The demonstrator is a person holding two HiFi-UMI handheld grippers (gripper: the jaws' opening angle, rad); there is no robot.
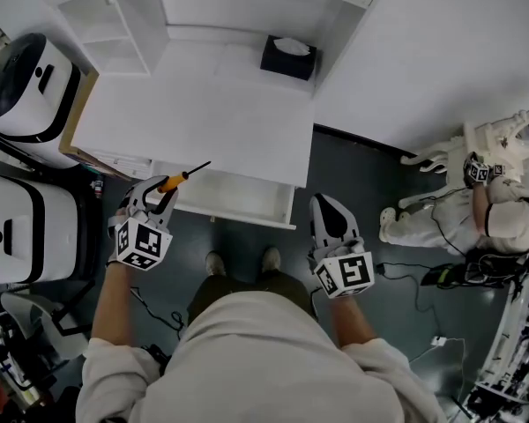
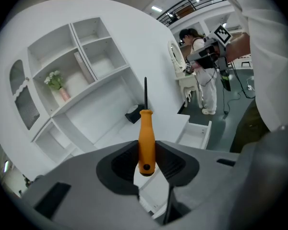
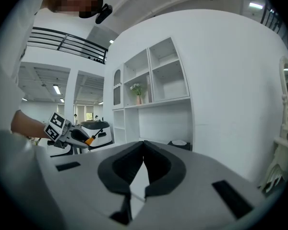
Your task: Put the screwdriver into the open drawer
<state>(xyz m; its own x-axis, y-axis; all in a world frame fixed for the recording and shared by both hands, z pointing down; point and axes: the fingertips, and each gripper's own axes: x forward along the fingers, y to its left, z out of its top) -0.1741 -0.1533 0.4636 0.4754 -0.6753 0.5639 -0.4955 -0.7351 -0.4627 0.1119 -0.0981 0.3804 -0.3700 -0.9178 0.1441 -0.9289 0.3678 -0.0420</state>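
The screwdriver (image 1: 178,179) has an orange handle and a thin black shaft that points up and right, over the front left corner of the open white drawer (image 1: 247,199). My left gripper (image 1: 161,194) is shut on the handle. In the left gripper view the screwdriver (image 2: 146,138) stands upright between the dark pads, and the drawer (image 2: 198,134) lies ahead to the right. My right gripper (image 1: 323,204) hovers just off the drawer's right end. It is shut with nothing in it; in the right gripper view the right gripper (image 3: 143,146) has its pads touching.
A black tissue box (image 1: 288,57) sits at the back of the white desk (image 1: 203,113), under shelves. Two white machines (image 1: 22,86) stand at the left. Another person (image 1: 498,210) works by white ornate furniture (image 1: 502,135) at the right, with cables (image 1: 441,280) on the dark floor.
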